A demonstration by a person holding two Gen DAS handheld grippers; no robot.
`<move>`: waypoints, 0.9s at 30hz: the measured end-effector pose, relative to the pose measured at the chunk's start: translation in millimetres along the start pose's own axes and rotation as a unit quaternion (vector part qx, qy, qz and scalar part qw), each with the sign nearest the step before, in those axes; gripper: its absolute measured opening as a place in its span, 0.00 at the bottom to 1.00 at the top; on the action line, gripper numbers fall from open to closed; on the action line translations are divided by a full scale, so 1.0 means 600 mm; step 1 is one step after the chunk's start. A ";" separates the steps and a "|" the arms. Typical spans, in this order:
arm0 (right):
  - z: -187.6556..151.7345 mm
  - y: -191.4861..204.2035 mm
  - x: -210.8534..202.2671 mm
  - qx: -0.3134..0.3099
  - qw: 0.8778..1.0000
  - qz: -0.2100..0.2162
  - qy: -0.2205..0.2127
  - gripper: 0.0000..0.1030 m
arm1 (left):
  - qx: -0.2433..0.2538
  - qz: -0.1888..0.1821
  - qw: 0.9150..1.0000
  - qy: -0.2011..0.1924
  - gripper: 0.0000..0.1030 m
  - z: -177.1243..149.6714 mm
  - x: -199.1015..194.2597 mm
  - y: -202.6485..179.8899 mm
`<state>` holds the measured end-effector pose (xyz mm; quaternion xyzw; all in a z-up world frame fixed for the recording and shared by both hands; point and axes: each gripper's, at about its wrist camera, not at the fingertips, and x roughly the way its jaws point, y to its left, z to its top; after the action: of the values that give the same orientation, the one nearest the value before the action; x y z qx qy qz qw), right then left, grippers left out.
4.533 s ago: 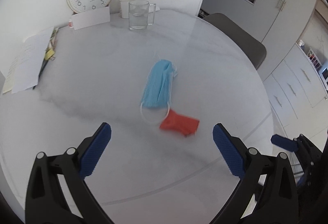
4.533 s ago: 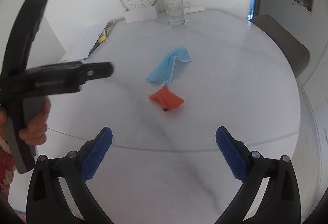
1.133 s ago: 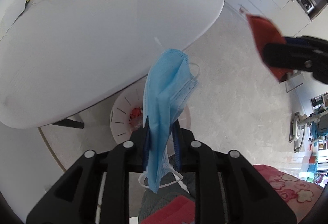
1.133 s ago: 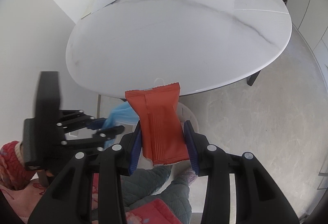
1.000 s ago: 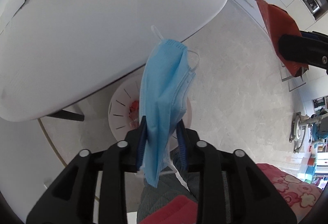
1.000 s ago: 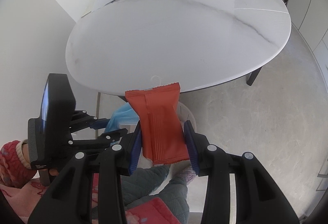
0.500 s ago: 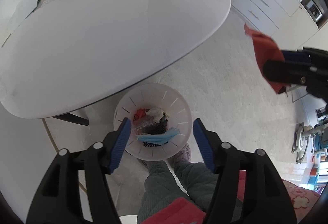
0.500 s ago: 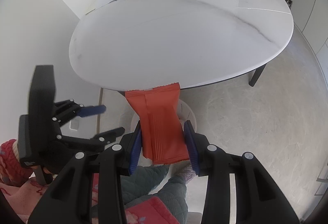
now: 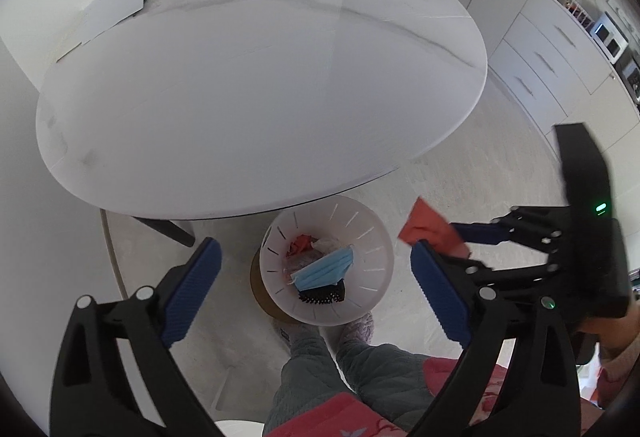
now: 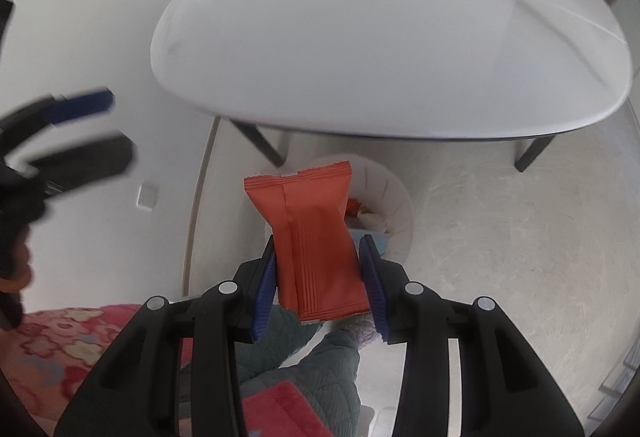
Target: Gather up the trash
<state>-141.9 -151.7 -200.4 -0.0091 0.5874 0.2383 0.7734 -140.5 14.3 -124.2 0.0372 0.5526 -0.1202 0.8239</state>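
Red wrapper (image 10: 316,237) clamped in right tool (image 10: 320,281), above bin (image 10: 396,197).

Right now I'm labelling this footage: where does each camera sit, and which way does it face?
Left wrist: on the left gripper, jaws opening and empty, facing down at the white slotted bin holding the blue face mask; legs show.
Right wrist: on the right gripper, facing down, shut on the orange snack wrapper; legs show.
Shared: bin, wrapper, round white table.
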 end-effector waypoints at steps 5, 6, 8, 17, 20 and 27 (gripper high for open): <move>-0.002 0.010 0.061 -0.003 1.000 -0.002 0.021 0.68 | 0.000 0.006 1.000 0.013 0.89 -0.012 0.014 0.011; -0.002 0.010 0.071 0.000 1.000 -0.004 0.026 0.71 | -0.001 0.007 1.000 0.015 0.89 -0.013 0.015 0.010; -0.003 0.012 0.083 0.003 0.999 0.001 0.035 0.73 | -0.002 0.005 1.000 0.020 0.89 -0.015 0.019 0.011; 0.001 0.012 0.067 0.015 0.999 -0.011 0.032 0.82 | 0.000 0.008 1.000 0.024 0.89 -0.012 0.025 0.014; 0.005 0.006 0.039 0.018 0.999 -0.021 0.017 0.87 | 0.002 0.010 1.000 0.019 0.89 -0.008 0.021 0.011; 0.023 -0.002 -0.042 0.028 0.998 -0.050 -0.033 0.94 | 0.001 0.015 1.000 -0.009 0.89 0.009 -0.005 0.001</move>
<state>-133.6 -157.9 -173.4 -0.0085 0.5665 0.1833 0.8034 -136.9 14.2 -119.2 0.0453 0.5440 -0.1089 0.8307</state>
